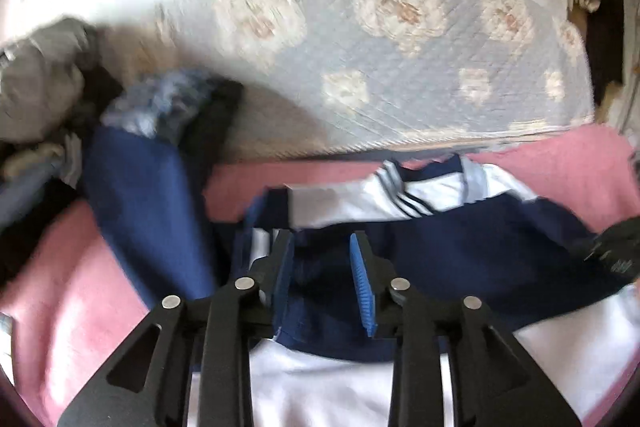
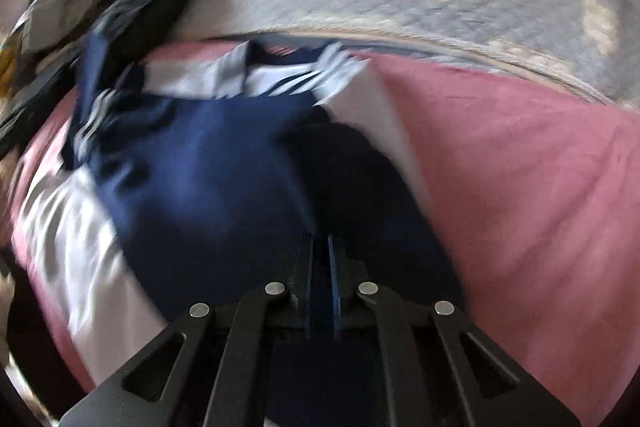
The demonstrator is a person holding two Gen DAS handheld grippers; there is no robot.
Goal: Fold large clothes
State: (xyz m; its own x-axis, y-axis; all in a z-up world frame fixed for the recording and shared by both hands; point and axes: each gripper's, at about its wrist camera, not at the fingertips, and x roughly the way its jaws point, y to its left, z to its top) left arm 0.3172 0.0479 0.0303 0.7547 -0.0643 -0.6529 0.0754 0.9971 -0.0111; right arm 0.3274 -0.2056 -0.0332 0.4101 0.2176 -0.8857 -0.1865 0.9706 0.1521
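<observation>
Left gripper (image 1: 323, 259) parted, nothing pinched, over the navy-and-white jacket (image 1: 420, 239) mid-frame on the pink sheet (image 1: 560, 167). Right gripper (image 2: 321, 259) nearly closed on navy cloth, lower centre; blurry.

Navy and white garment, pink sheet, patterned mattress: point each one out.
Navy and white garment (image 2: 208, 163): right wrist view, on its navy panel.
Pink sheet (image 2: 520, 187): right wrist view, on a bare stretch beside the garment.
Patterned mattress (image 1: 400, 67): left wrist view, on its quilted face.
</observation>
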